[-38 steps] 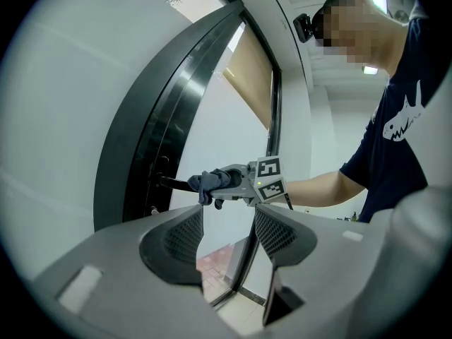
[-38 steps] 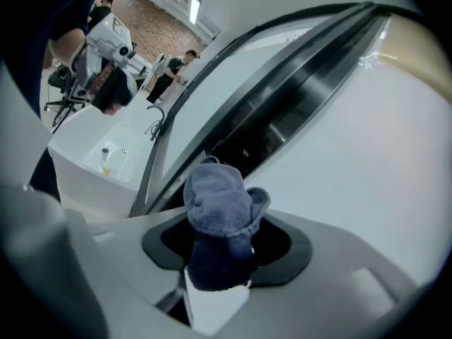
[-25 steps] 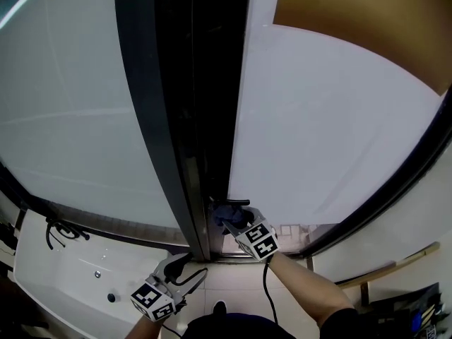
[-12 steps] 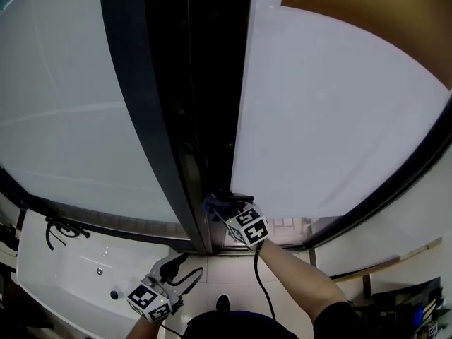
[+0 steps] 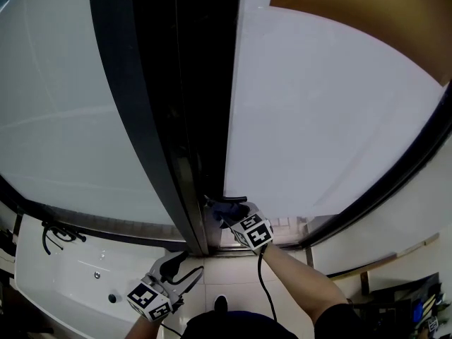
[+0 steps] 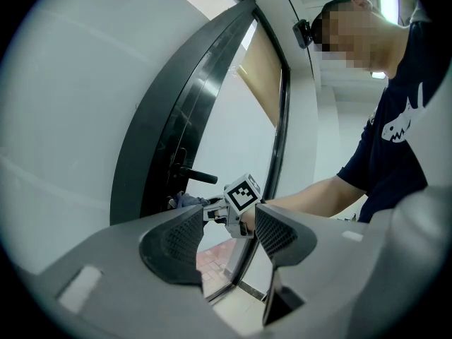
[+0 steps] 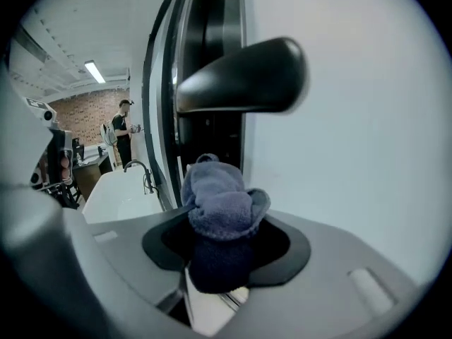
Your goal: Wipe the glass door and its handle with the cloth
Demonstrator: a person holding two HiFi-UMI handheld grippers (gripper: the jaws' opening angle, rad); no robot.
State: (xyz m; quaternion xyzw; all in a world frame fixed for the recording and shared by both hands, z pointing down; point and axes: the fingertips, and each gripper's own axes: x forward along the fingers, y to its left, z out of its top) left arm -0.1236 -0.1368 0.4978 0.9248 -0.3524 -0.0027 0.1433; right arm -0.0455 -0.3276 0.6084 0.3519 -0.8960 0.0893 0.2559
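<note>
The frosted glass door (image 5: 318, 119) hangs in a black frame (image 5: 141, 119), and its black lever handle (image 5: 232, 199) sticks out near the bottom. My right gripper (image 5: 230, 216) is shut on a bunched blue cloth (image 5: 223, 210), held just under the handle and close to the door's edge. In the right gripper view the cloth (image 7: 222, 203) bulges out of the jaws of the right gripper (image 7: 224, 240), with the handle (image 7: 244, 80) right above it. My left gripper (image 5: 192, 263) hangs low and away from the door, open and holding nothing. From the left gripper view, the left gripper (image 6: 226, 237) looks toward the handle (image 6: 194, 176) and the cloth (image 6: 185, 200).
A white basin (image 5: 70, 281) with a black faucet (image 5: 56, 233) stands at lower left. A brown panel (image 5: 367, 13) fills the upper right. Tiled floor (image 5: 233, 277) lies below the door. A person (image 7: 126, 129) stands far off in the room behind.
My right gripper with the cloth slid left toward the door frame at the handle's base, then came back under the handle. The left gripper has barely moved.
</note>
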